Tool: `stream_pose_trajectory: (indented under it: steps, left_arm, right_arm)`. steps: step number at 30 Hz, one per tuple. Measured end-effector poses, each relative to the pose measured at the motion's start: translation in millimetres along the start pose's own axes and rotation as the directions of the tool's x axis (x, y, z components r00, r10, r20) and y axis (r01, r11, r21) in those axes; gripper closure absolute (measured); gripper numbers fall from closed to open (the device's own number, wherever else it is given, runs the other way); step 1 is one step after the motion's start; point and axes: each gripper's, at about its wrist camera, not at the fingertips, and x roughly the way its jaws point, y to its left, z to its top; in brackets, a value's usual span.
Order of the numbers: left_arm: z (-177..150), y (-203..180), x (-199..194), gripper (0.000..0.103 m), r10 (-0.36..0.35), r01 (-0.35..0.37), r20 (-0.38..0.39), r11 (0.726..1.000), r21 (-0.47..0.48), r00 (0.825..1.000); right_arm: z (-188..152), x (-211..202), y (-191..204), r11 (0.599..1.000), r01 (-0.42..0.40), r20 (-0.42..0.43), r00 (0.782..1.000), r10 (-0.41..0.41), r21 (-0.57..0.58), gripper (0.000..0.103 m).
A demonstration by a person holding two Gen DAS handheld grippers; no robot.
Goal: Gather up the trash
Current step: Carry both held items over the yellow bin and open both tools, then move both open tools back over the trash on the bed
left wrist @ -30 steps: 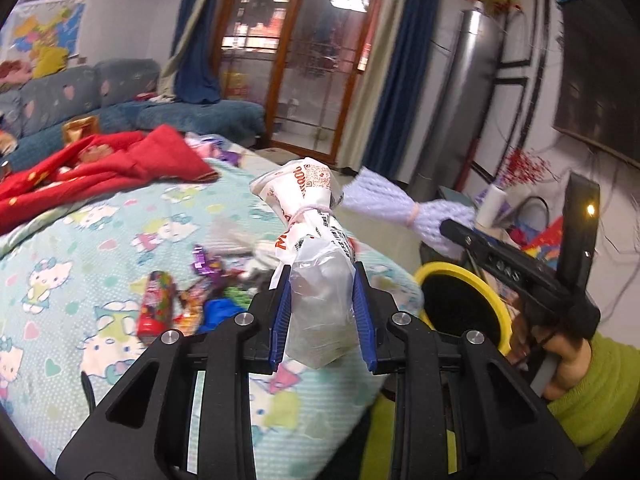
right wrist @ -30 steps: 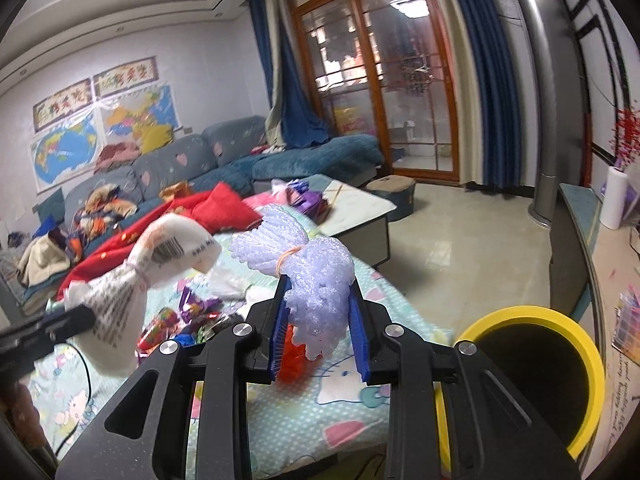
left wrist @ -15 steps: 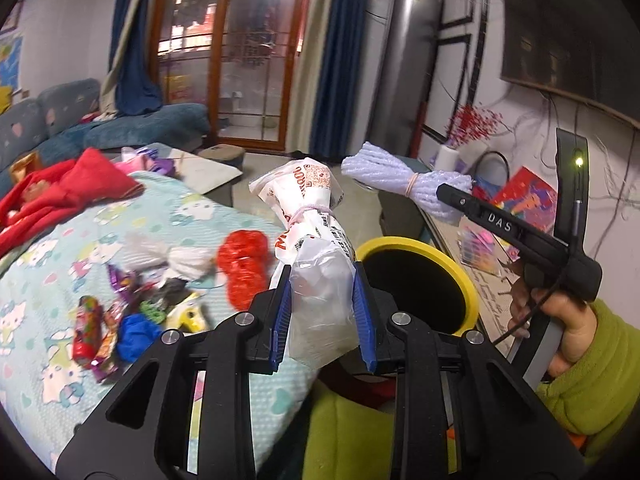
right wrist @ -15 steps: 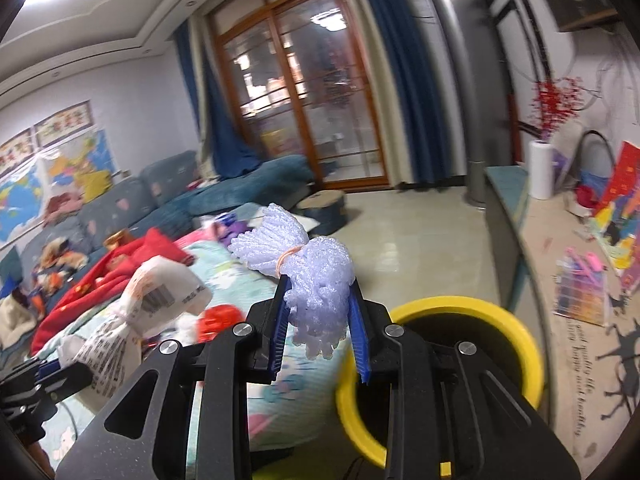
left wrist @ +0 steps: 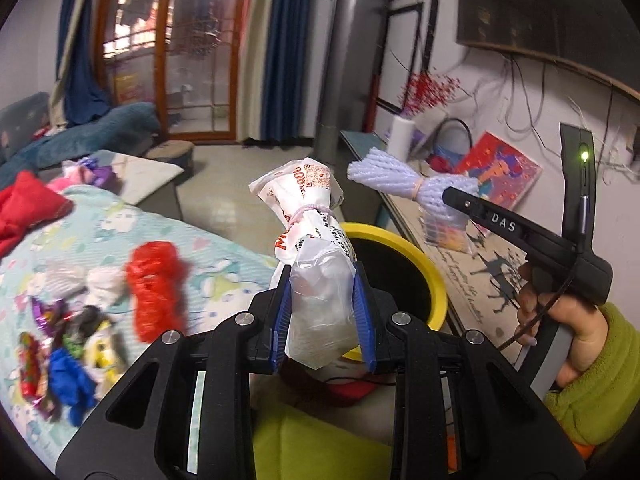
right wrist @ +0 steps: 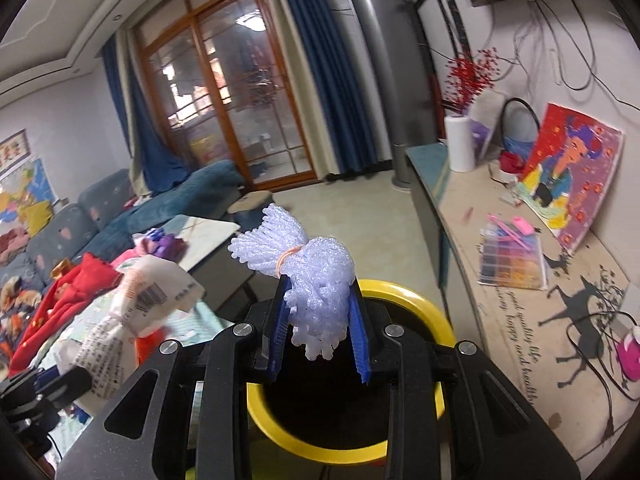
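Observation:
My left gripper (left wrist: 322, 320) is shut on a white tied plastic bag (left wrist: 314, 248) with red print, held near the rim of the yellow-rimmed black bin (left wrist: 434, 280). My right gripper (right wrist: 320, 328) is shut on a pale purple foam net bundle (right wrist: 308, 276) tied with an orange band, held above the bin's opening (right wrist: 344, 452). The foam net (left wrist: 404, 182) and the right gripper body also show in the left wrist view. The bag (right wrist: 132, 312) shows at the left of the right wrist view.
A table with a cartoon-print cloth (left wrist: 224, 264) holds a red foam net (left wrist: 154, 288), white wads and several coloured wrappers (left wrist: 68, 360). A long sideboard (right wrist: 520, 320) with a painting, paper roll and craft items stands to the right of the bin. Sofas stand at the far left.
Both grippers have swung right, away from the table and toward the bin. The right gripper now hangs over the bin's mouth. Both still hold their items.

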Motion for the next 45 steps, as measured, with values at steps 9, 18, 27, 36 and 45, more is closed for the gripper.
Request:
stream_pose_trajectory:
  steps: [9, 18, 27, 36, 45]
  left_arm:
    - [-4, -15, 55, 0.081, -0.054, 0.057, -0.098, 0.998, 0.036, 0.994]
    - [-4, -17, 100, 0.081, -0.057, 0.063, -0.145, 0.997, 0.038, 0.988]
    - [-9, -16, 128, 0.079, -0.082, 0.085, -0.190, 0.996, 0.005, 0.978]
    - [-12, -1, 124, 0.048, -0.061, 0.055, -0.169, 0.998, -0.041, 0.984]
    - [-2, 14, 77, 0.022, 0.010, -0.012, -0.034, 0.998, -0.061, 0.999]
  right_arm:
    - [-3, 13, -23, 0.997, 0.062, -0.050, 0.997, -0.060, 0.040, 0.077]
    - [-18, 40, -36, 0.993, 0.100, -0.149, 0.985, -0.091, 0.059, 0.077]
    - [-28, 60, -47, 0.989, 0.109, -0.209, 0.974, -0.086, 0.099, 0.065]
    - [-30, 62, -57, 0.982, 0.125, -0.212, 0.973, -0.093, 0.143, 0.053]
    - [-20, 41, -28, 0.996, 0.070, -0.101, 0.993, -0.065, 0.056, 0.047]
